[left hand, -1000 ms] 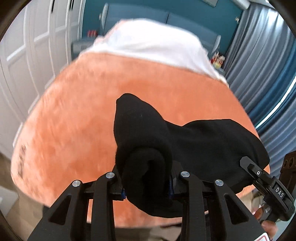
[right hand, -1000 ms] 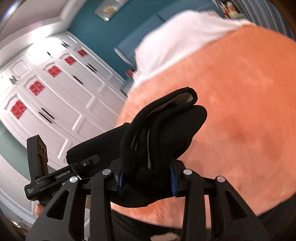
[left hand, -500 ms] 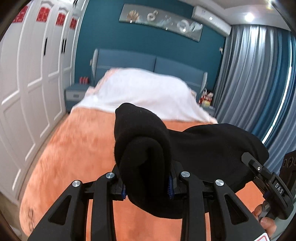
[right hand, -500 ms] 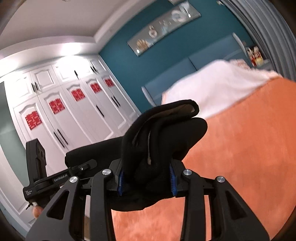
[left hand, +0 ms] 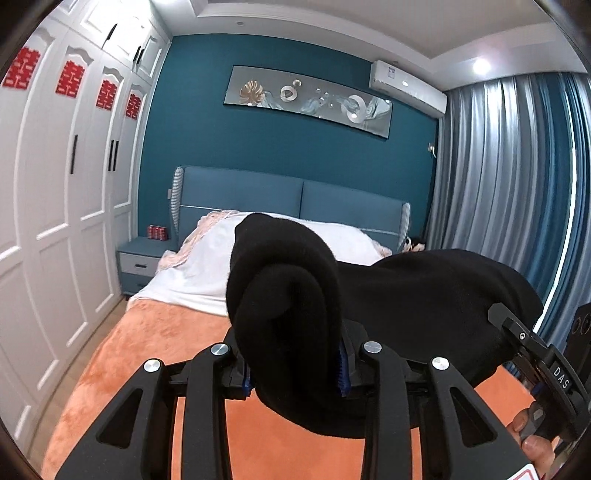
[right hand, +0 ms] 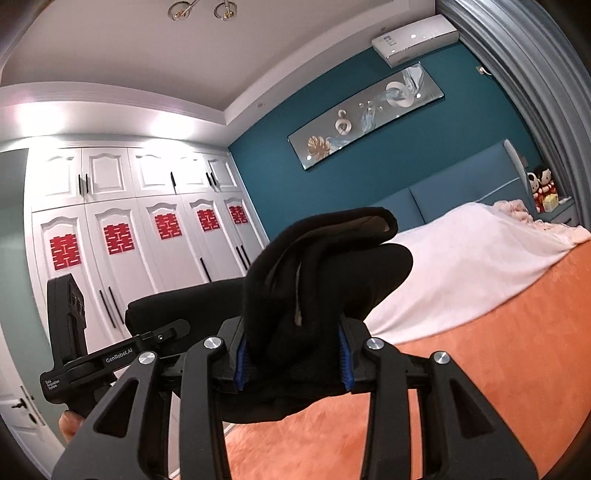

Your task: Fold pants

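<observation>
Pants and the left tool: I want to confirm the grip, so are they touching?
Touching. The left wrist view shows the left tool with its blue pads pressed against both sides of a bunched wad of the black pants.

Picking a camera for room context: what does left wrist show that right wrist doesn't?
Left wrist only: nightstand with red cans, blue curtains, left gripper shut on the pants.
Right wrist only: ceiling lamp, dolls beside the headboard, right gripper shut on another bunch of the pants.
Both: bed with orange blanket, white sheet, wardrobe, wall art, air conditioner.
</observation>
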Demonstrator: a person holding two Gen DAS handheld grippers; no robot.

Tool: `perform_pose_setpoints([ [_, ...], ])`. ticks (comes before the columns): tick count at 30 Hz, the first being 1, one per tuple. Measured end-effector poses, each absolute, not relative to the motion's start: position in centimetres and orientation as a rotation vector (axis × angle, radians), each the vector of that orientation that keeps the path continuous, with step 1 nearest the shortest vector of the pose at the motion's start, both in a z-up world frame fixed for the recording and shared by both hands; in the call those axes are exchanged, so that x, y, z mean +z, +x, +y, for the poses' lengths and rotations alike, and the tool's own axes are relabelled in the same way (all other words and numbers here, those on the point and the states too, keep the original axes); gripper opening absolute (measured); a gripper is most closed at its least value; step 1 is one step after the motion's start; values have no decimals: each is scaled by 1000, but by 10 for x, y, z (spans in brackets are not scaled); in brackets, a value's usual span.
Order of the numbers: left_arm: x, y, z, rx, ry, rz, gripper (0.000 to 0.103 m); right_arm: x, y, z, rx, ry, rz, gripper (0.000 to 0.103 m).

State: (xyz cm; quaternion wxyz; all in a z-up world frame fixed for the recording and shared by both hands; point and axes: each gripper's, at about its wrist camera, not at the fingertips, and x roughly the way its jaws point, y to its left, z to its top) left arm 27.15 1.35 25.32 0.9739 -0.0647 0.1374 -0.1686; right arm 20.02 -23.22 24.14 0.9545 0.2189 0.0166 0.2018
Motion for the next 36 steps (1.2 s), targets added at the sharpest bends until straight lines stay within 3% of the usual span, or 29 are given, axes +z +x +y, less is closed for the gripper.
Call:
perform_pose_setpoints([
  [10, 137, 390, -17, -321, -105, 293, 31, 145, 326, -261, 376, 489, 107, 35],
  [20, -107, 473, -23, -293, -113, 712, 32, -74, 396, -267, 267, 554, 492, 36],
  [22, -163, 477, -16, -279, -149, 853, 39, -136, 403, -266, 238, 589, 648, 37],
  [23, -198, 470, -7, -244, -177, 914, 45, -163, 401, -265, 222, 601, 718, 46],
  [24, -212, 461, 1, -241, -210, 913, 57, -182, 399, -265, 211, 611, 770, 53],
  [25, -216, 453, 12, -251, -250, 889, 62, -202, 388, -272, 248, 677, 782, 53],
  [27, -207, 432, 38, -248, -336, 868, 65, -194, 372, -282, 254, 725, 762, 60],
  [28, -201, 427, 44, -239, -336, 871, 64, -184, 363, -289, 196, 715, 791, 69],
  [29, -186, 419, 53, -215, -307, 855, 64, -176, 357, -294, 162, 712, 788, 68],
  [31, -151, 409, 62, -142, -206, 786, 58, -136, 338, -303, 91, 655, 696, 51],
  [33, -103, 412, 56, -129, -119, 693, 59, -97, 339, -298, 123, 595, 632, 36],
  [35, -70, 431, 40, -121, -94, 667, 64, -57, 358, -274, 173, 511, 590, 30],
  [36, -60, 444, 30, -119, -102, 665, 75, -47, 371, -264, 197, 485, 583, 30],
])
